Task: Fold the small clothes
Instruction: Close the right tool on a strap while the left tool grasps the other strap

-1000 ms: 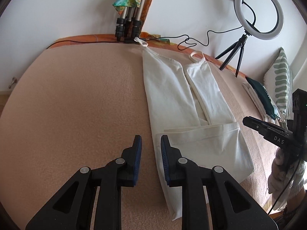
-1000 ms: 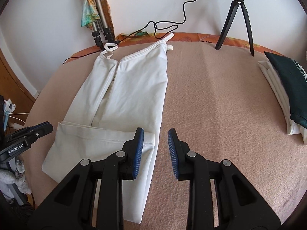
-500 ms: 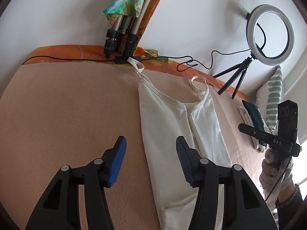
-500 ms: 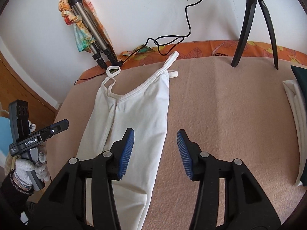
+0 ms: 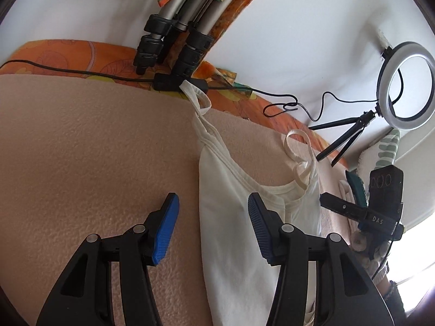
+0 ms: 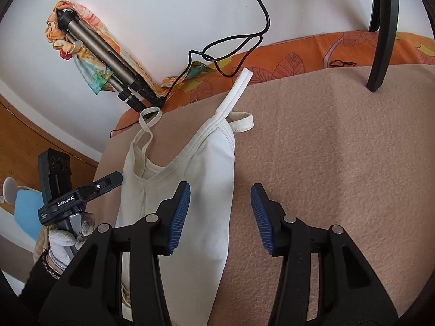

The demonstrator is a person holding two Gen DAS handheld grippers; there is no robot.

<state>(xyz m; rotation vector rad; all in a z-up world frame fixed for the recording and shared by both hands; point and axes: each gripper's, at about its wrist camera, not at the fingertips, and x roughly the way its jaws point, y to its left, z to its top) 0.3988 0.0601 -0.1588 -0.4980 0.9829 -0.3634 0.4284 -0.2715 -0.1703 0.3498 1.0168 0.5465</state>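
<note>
A white strappy top (image 5: 239, 244) lies flat on the peach blanket (image 5: 81, 149), folded lengthwise, straps toward the wall. My left gripper (image 5: 210, 217) is open and empty, its jaws astride the top's left edge near the strap end. My right gripper (image 6: 220, 209) is open and empty, its jaws astride the top's right edge (image 6: 212, 190). Each gripper shows in the other's view: the right one (image 5: 361, 212) beside the top's right side, the left one (image 6: 78, 195) beside its left side. The top's lower part is out of view.
A tripod (image 5: 174, 40) wrapped in a colourful cloth leans at the wall behind the straps. A black cable (image 5: 285, 106) runs along the orange sheet (image 6: 299, 59). A ring light (image 5: 405, 87) on a small tripod stands at the right, with folded clothes (image 5: 353, 187) and a pillow beyond.
Both grippers have moved forward from the folded hem to the strap end of the top. Both have opened wider.
</note>
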